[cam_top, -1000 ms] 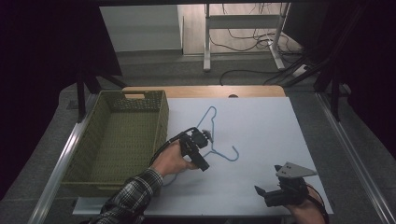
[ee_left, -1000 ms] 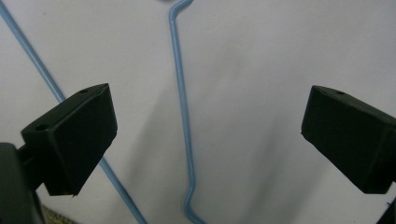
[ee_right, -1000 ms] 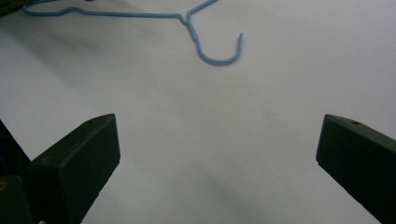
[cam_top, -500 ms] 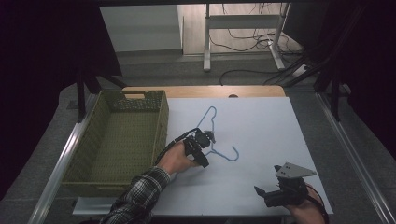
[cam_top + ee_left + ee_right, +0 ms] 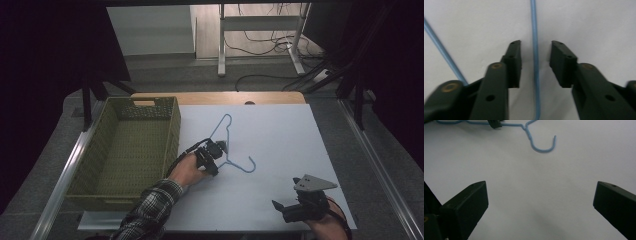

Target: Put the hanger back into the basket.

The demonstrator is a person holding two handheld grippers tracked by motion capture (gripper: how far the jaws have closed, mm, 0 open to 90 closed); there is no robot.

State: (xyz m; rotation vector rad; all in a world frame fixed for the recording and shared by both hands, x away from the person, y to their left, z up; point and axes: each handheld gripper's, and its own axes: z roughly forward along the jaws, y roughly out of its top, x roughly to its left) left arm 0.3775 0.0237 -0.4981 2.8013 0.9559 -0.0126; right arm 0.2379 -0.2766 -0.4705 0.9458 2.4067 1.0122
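Note:
A blue wire hanger [image 5: 248, 170] lies flat on the white tabletop [image 5: 280, 130], its hook pointing toward the near right. My left gripper [image 5: 219, 147] is lowered over the hanger's middle. In the left gripper view one straight run of the wire [image 5: 535, 62] passes between the jaws of my left gripper [image 5: 535, 45]. The jaws have just been closing, and a small gap still shows on each side of the wire. My right gripper [image 5: 280, 209] rests near the table's front right edge. Its jaws [image 5: 541, 195] stand wide open over bare table, facing the hook [image 5: 541, 149].
A green woven basket [image 5: 172, 130] stands along the table's left side, close to the left hand. Metal rails run down both table sides. A desk frame and cables lie on the floor beyond the far edge.
The left hand has slid a little away from the person and down onto the hanger. The right gripper and the hanger have stayed put.

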